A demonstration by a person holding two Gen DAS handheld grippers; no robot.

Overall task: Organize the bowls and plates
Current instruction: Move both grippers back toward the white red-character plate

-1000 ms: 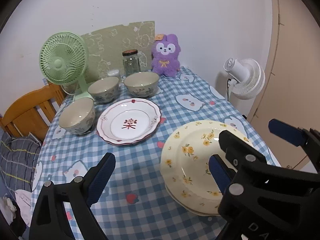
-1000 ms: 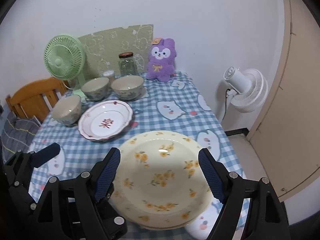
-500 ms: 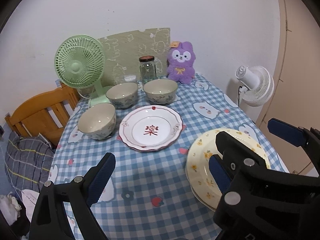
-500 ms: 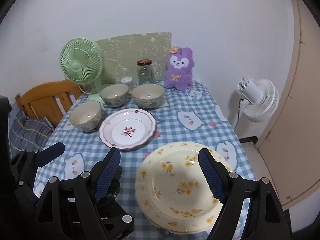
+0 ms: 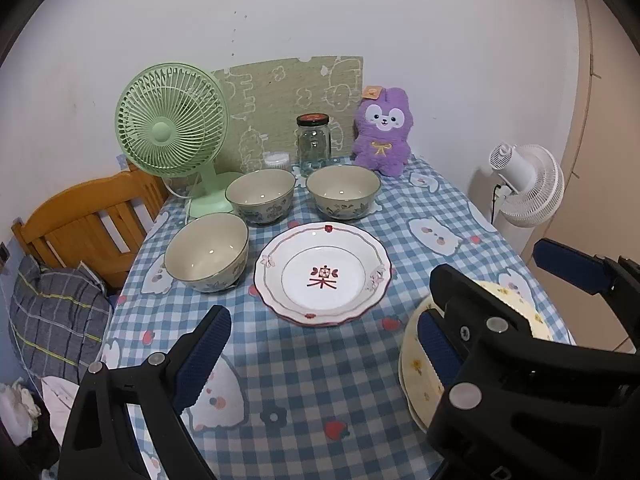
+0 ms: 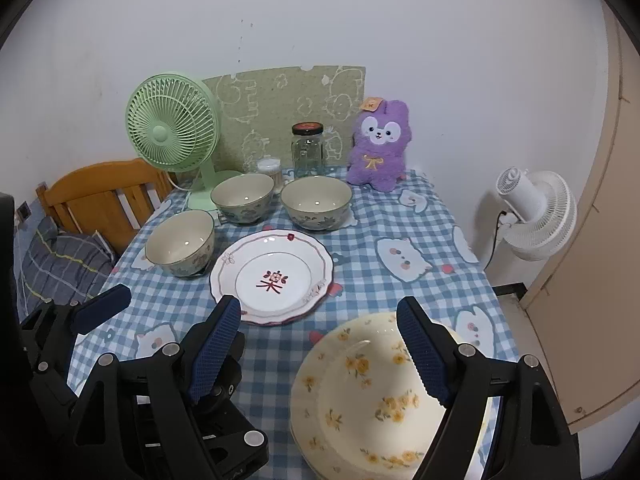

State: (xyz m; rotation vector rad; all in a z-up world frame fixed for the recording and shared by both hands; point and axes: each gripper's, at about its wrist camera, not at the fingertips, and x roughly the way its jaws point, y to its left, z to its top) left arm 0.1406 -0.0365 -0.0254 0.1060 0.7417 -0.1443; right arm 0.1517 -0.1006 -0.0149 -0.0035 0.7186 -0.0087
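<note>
Right gripper [image 6: 318,344]: fingers spread wide, nothing held between them. The right finger pad [image 6: 420,354] sits in front of the upper rim of the yellow floral plate [image 6: 360,404]; whether it touches the plate cannot be told. The left pad is over bare cloth, clear of the plate.

Left gripper [image 5: 320,356]: fingers also spread wide, nothing between them, only checked tablecloth [image 5: 304,364] beneath. The right gripper's body crosses the lower right of the left wrist view and hides most of the yellow floral plate there.

Yellow floral plate: near right corner of the worktop [image 6: 472,280], stacked on at least one more plate of the same kind, whose rim shows below it.

White plate with red character [image 6: 272,278]: mid worktop, lying flat, apart from the yellow stack; a second rim shows under it.

Three bowls, all upright: near-left bowl [image 6: 180,242] just beside the white plate's left rim; middle bowl [image 6: 242,198] and right bowl [image 6: 316,202] side by side behind the plate.

Back edge: green fan [image 6: 174,134], glass jar [image 6: 307,146], purple plush toy [image 6: 378,146]. White fan [image 6: 536,216] stands off the worktop at right; wooden chair back [image 6: 104,196] at left.
</note>
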